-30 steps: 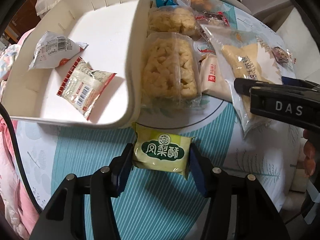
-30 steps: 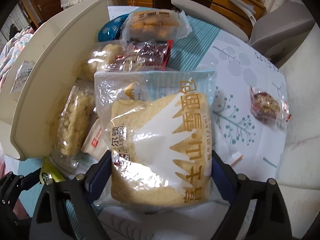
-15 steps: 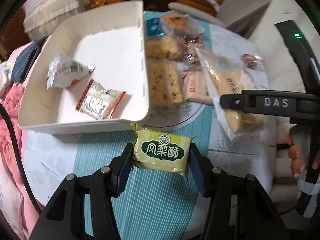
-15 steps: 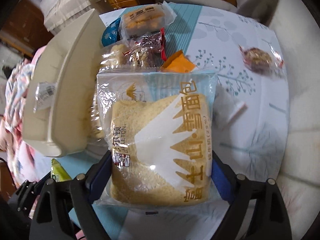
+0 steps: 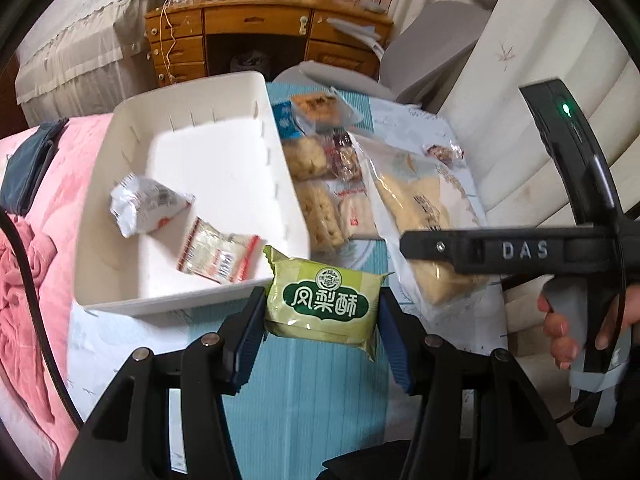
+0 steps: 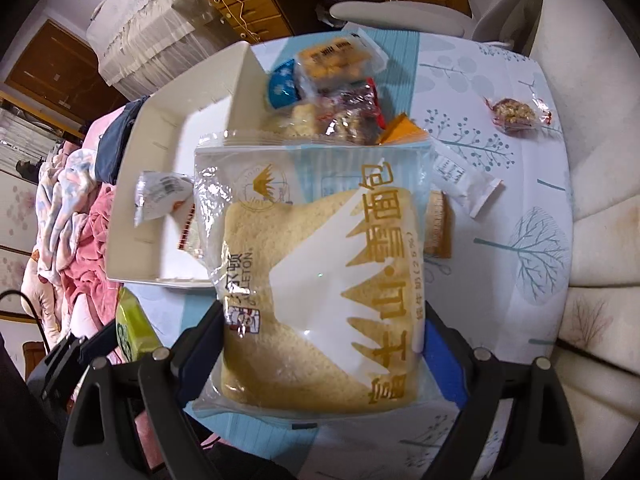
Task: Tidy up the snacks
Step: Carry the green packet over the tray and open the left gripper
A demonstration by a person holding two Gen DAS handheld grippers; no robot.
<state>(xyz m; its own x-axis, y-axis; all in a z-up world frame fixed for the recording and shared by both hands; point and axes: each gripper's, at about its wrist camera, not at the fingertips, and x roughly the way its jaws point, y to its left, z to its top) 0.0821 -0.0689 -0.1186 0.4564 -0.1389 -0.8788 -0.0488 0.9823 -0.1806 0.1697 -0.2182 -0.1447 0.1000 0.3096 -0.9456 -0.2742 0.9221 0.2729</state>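
Item one, far left: a white bin (image 5: 224,152) is sitting on the counter (image 5: 312,400) with two small sachets, a white packet (image 5: 144,208) and a red-edged packet (image 5: 218,256), lying on its floor. Item two, just past the bin's near right corner: the left hand-held gripper (image 5: 322,320) is clamping a green pineapple-cake packet (image 5: 322,304) by its two short sides, jaws narrow, the packet hanging clear of the counter. Item three, beside the bin's right wall: a loose heap of unsorted snacks (image 5: 316,168) is waiting on the counter. Item four, right: the right hand-held gripper (image 6: 324,344) is gripping a large sliced-bread bag (image 6: 316,280) at its lower end, jaws spread wide around it, the bag standing raised over the counter and the bin's near edge. Item five, far right: a small nut-bar wrapper (image 6: 514,114) is lying well apart from the rest. Risks noted: the bread bag is soft and slippery, so it is likely to sag or slide out; both loads are heading for one bin, so the hand-held grippers may be colliding; the cake packet could be catching the bin's rim on release.
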